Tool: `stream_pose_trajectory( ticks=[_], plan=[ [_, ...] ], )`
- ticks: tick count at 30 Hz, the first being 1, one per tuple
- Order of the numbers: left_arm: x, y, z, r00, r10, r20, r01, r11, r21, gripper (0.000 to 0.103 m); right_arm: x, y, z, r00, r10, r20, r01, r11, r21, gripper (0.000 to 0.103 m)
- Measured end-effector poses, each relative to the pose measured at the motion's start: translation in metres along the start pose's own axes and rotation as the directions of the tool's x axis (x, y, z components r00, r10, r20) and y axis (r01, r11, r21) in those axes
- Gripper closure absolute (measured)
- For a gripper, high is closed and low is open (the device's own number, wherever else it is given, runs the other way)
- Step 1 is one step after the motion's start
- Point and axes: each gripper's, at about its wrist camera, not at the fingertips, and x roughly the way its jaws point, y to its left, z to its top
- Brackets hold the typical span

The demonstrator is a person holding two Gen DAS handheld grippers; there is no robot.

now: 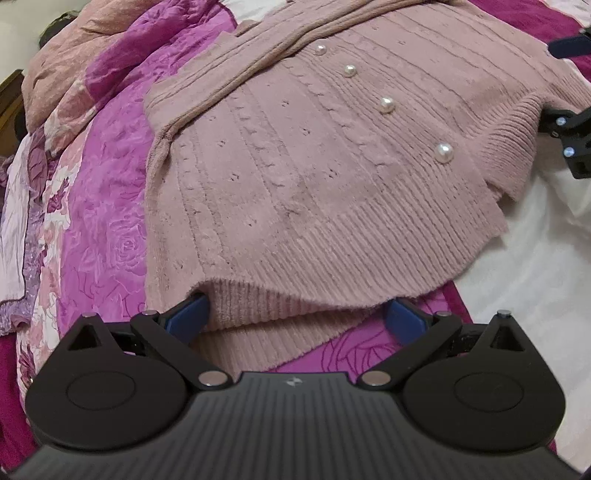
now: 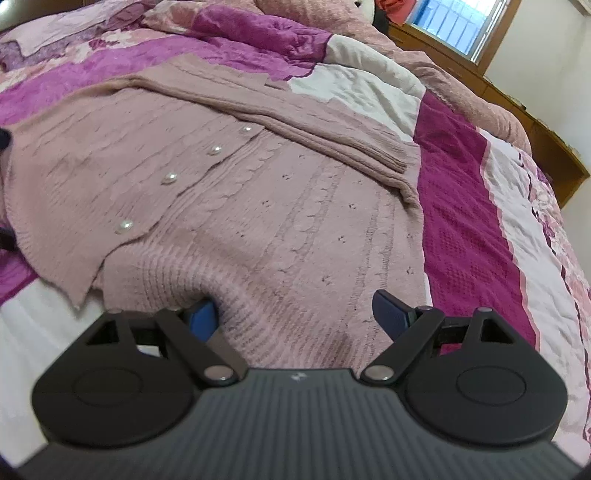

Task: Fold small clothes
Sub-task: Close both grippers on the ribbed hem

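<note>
A dusty-pink knit cardigan (image 1: 295, 166) with pearl buttons (image 1: 444, 153) lies flat on the bed, one sleeve (image 1: 266, 55) folded across its upper part. My left gripper (image 1: 295, 314) is open at the ribbed hem, which lies between its wide-apart blue fingers (image 1: 188, 317), slightly lifted over their tips. In the right wrist view the same cardigan (image 2: 277, 206) fills the middle. My right gripper (image 2: 295, 310) is open at the hem's other corner: the left blue finger (image 2: 201, 314) is tucked under the knit and the right finger is on top. The right gripper also shows at the edge of the left wrist view (image 1: 569, 136).
A quilted bedspread (image 1: 107, 229) in purple, magenta and floral pink lies under the cardigan, with a white patch (image 1: 535, 277) to the right. A bunched pink blanket (image 2: 461, 85) lies along the far side. Beyond it are wooden furniture (image 2: 546, 147) and a window (image 2: 454, 22).
</note>
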Motion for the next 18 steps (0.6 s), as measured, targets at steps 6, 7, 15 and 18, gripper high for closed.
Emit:
stream_pose_trajectory(
  ticks=[6,7,15,18],
  plan=[
    [-0.003,0.008,0.005,0.998,0.025,0.059,-0.021,0.997,-0.072,0.000,-0.003,-0.006,-0.002,1.000,-0.011,0.004,0.011,1.000,0.022,0.015],
    [-0.005,0.010,0.006,0.997,0.027,0.070,-0.021,0.996,-0.087,0.000,-0.004,-0.008,-0.003,1.000,-0.016,0.008,0.016,0.999,0.031,0.015],
    [-0.015,0.007,0.008,0.980,0.126,0.155,-0.114,0.990,-0.082,0.000,-0.009,-0.021,-0.005,0.999,-0.034,0.034,0.031,0.996,0.087,0.016],
    [-0.017,0.002,0.004,0.980,0.095,0.172,-0.088,0.995,-0.046,0.000,-0.009,-0.026,-0.004,0.998,-0.038,0.051,0.032,0.993,0.112,0.017]
  ],
)
